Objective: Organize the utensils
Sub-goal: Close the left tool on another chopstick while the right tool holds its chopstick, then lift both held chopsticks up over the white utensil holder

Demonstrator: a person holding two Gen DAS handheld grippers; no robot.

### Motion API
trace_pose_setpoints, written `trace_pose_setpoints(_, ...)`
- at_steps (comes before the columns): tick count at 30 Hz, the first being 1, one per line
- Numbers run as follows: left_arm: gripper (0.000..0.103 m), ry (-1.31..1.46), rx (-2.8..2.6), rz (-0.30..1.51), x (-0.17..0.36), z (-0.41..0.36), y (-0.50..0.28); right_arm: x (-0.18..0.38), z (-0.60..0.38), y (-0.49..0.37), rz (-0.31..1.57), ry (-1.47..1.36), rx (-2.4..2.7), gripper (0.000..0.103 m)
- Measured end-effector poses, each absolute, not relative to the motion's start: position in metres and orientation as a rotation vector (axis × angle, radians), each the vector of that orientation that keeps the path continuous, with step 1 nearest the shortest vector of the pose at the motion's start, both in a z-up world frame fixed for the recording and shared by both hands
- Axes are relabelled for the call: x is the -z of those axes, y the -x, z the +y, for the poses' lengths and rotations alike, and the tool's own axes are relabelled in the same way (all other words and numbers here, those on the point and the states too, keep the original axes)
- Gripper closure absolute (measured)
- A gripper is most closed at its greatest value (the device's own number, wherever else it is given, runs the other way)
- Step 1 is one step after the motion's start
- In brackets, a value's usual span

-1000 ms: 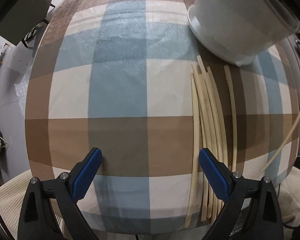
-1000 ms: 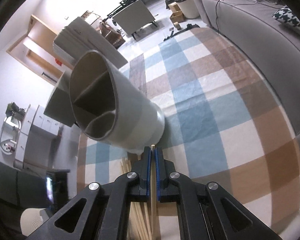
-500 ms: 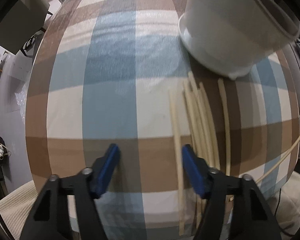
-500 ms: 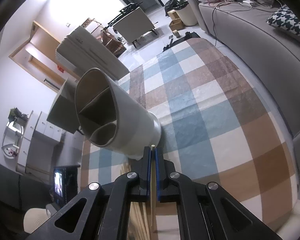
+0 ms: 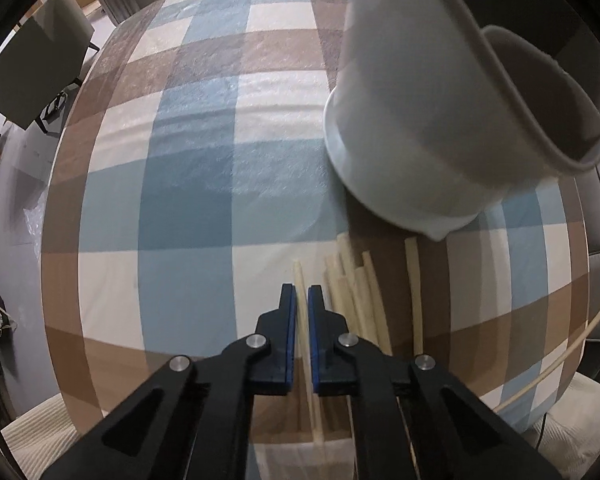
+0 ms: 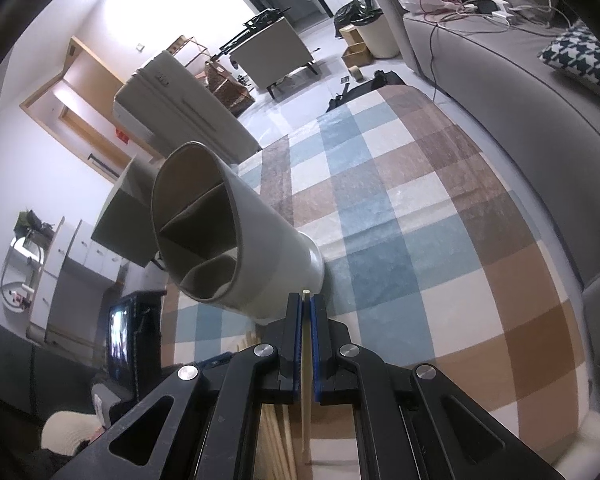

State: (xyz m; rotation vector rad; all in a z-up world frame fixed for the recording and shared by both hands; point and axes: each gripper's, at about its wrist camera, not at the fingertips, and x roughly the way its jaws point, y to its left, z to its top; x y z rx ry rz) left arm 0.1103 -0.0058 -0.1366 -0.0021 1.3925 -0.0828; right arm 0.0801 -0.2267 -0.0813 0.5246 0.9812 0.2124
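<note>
Chopsticks (image 5: 356, 292) lie in a loose bundle on the checked tablecloth (image 5: 188, 184), just in front of the white utensil holder (image 5: 420, 120) that stands at the upper right of the left wrist view. One pale chopstick (image 5: 300, 284) sits apart from the bundle, to its left, and runs straight between the blue pads of the left gripper (image 5: 302, 296). The jaws are drawn in on it, and its tip sticks out past the fingertips towards the holder. Another single stick (image 5: 414, 280) lies alone to the right of the bundle. A thin pale rod (image 5: 572, 360) slants across the lower right edge of the table.

In the right wrist view, the right gripper (image 6: 306, 304) is closed on a second chopstick (image 6: 305, 294), whose blunt end peeks just above the blue pads. Directly beyond it rises the holder (image 6: 260, 240), its mouth facing the camera and split by partitions into compartments. More chopsticks (image 6: 276, 432) show below, through the gripper's frame, on the cloth (image 6: 400, 240). A grey sofa (image 6: 520, 92) curves along the right side of the table, with a patterned cushion (image 6: 576, 56) on it.
</note>
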Motion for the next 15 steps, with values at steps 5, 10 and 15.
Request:
trace_pose_setpoints(5,0.102,0.044,0.112,1.340,0.123,-0.013,-0.105,0.078,-0.222,-0.080,0.971,-0.487,-0.221,0.100)
trace_pose_setpoints(10,0.102,0.106,0.139,1.238,0.093,-0.002,-0.094,0.069,-0.216,-0.076,0.940,-0.442,-0.228,0.100)
trace_pose_setpoints(15,0.102,0.131,0.154,1.105,0.061,0.001,-0.060,0.054,-0.204,-0.067,0.878,-0.367,-0.267,0.100)
